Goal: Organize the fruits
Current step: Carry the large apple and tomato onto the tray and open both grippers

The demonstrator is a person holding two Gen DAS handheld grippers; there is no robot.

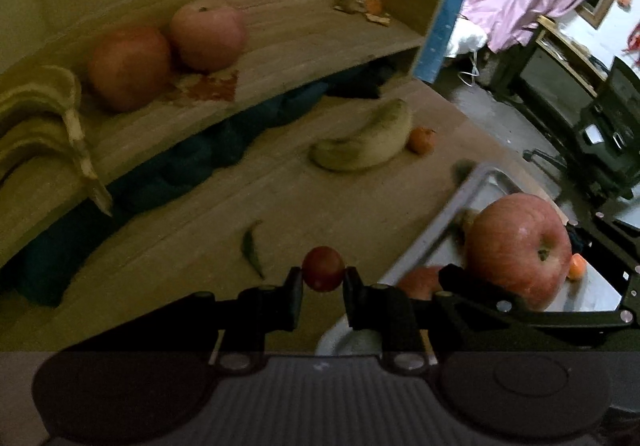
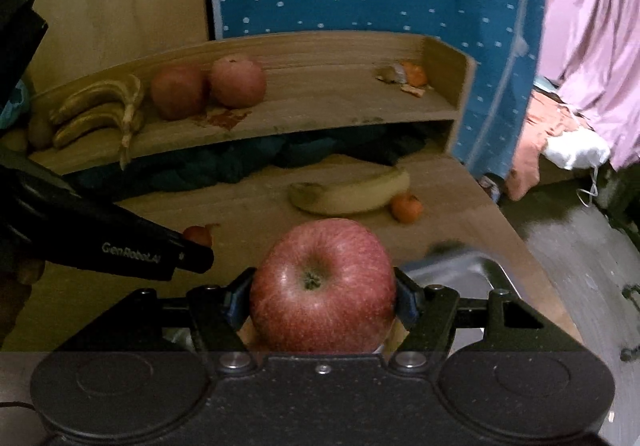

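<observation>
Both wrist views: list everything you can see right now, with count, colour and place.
Held apple: 1, red, in the right hand-held gripper.
Small round fruit: 1, dark red, in the left hand-held gripper.
Shelf apples: 2, red, upper shelf.
Banana bunch: 1, yellow-brown, shelf's left end.
Peeled orange: 1, orange, shelf's right end, among peel scraps.
Loose banana: 1, yellow, tabletop.
Small orange: 1, beside that banana.
Green chilli: 1, tabletop.
Metal tray: 1, silver, table's right side.
Dark cloth: under shelf.
Left hand-held gripper: shut.
Right hand-held gripper: shut.
</observation>
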